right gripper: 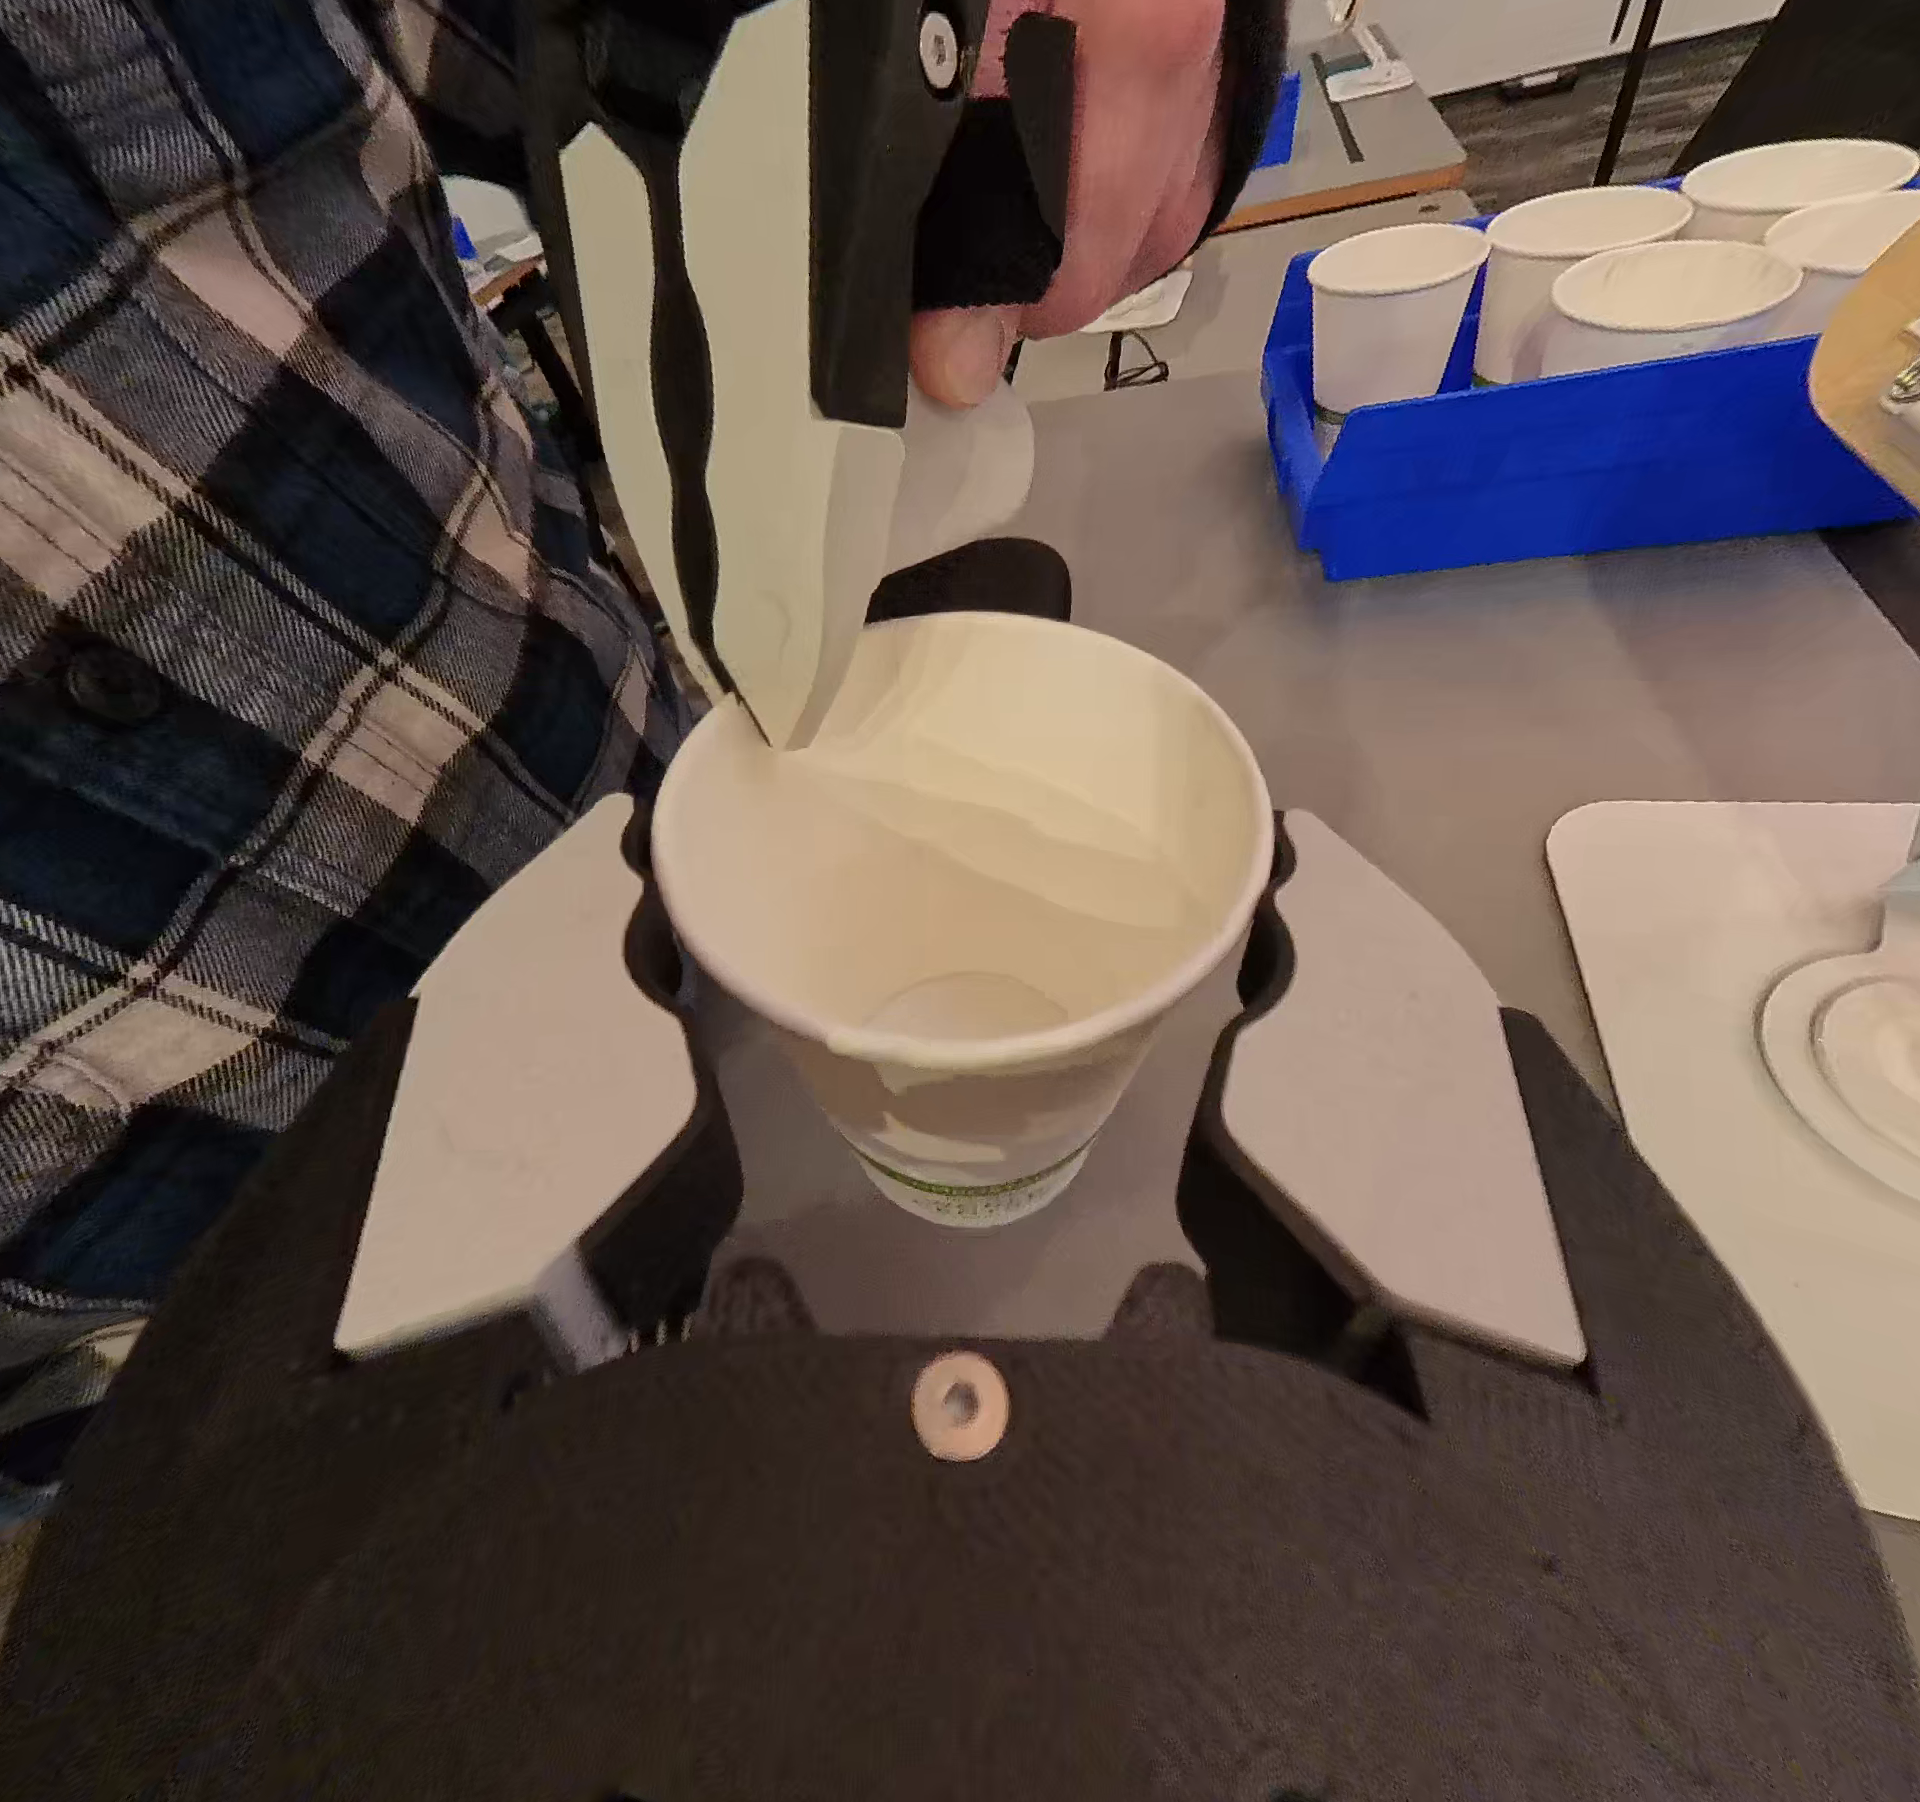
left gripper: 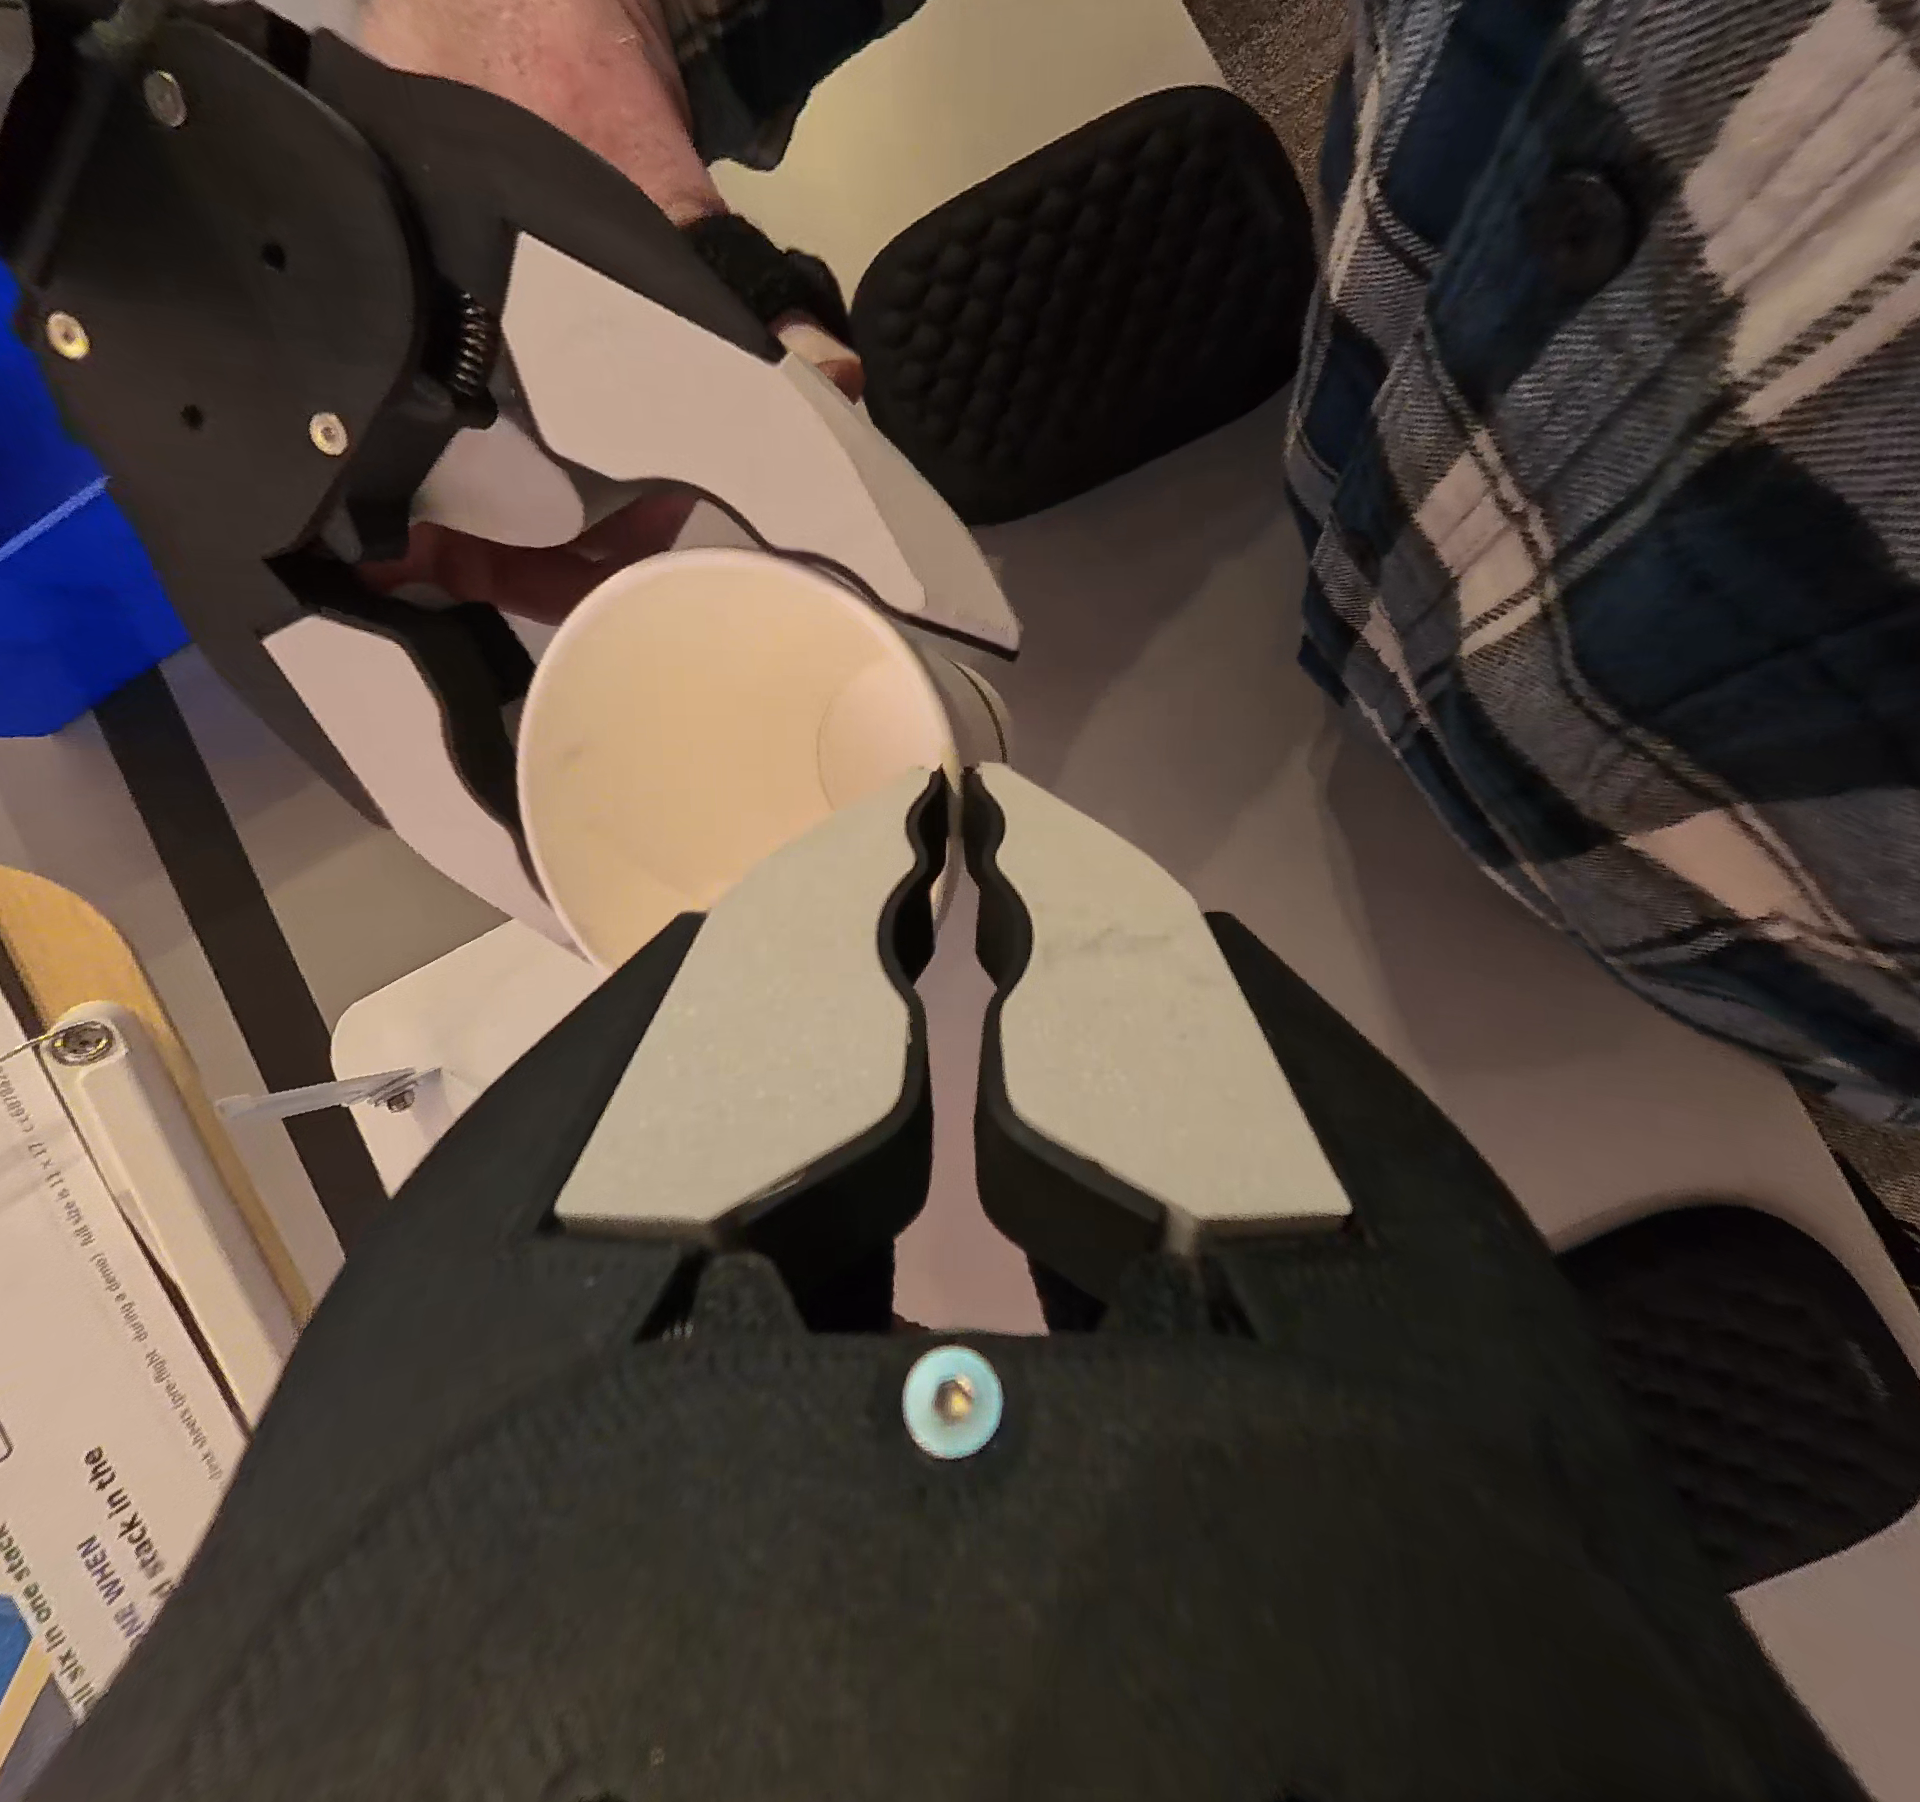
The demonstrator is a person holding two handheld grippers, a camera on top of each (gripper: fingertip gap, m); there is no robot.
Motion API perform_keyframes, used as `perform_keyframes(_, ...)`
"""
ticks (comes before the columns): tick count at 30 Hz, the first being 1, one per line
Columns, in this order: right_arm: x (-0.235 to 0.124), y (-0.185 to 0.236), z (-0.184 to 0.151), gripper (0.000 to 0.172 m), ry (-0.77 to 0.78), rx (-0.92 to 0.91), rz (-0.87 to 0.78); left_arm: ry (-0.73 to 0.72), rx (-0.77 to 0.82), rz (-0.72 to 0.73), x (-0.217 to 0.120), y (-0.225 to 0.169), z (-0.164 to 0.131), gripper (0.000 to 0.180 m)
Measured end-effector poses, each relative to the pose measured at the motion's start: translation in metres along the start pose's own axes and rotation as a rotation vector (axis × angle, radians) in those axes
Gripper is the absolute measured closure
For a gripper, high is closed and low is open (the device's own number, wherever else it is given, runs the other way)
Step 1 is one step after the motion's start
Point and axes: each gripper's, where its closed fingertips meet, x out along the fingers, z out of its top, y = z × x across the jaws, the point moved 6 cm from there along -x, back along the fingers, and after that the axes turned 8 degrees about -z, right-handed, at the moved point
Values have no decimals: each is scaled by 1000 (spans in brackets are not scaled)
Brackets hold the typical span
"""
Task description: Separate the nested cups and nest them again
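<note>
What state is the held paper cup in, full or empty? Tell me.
Empty: the paper cup shows its bare white inside and bottom, open mouth up.

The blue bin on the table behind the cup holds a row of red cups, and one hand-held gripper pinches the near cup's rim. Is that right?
Not quite: the cups in the blue bin are white, not red, as the right wrist view shows. The rest stands: the bin sits on the table behind the near cup, and the left hand-held gripper pinches its rim.

Both grippers, left gripper and right gripper, are chunky matte-black printed bodies with pale grey finger plates, wavy black pads and a washer-backed screw in the middle, and the person's in a blue-white-black plaid flannel shirt.
</note>
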Motion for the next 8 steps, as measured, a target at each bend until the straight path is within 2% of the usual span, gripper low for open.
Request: perform_keyframes(8,-3,-4,-3,67,28,5,-10,-6,-20,12,0,5,-4,178)
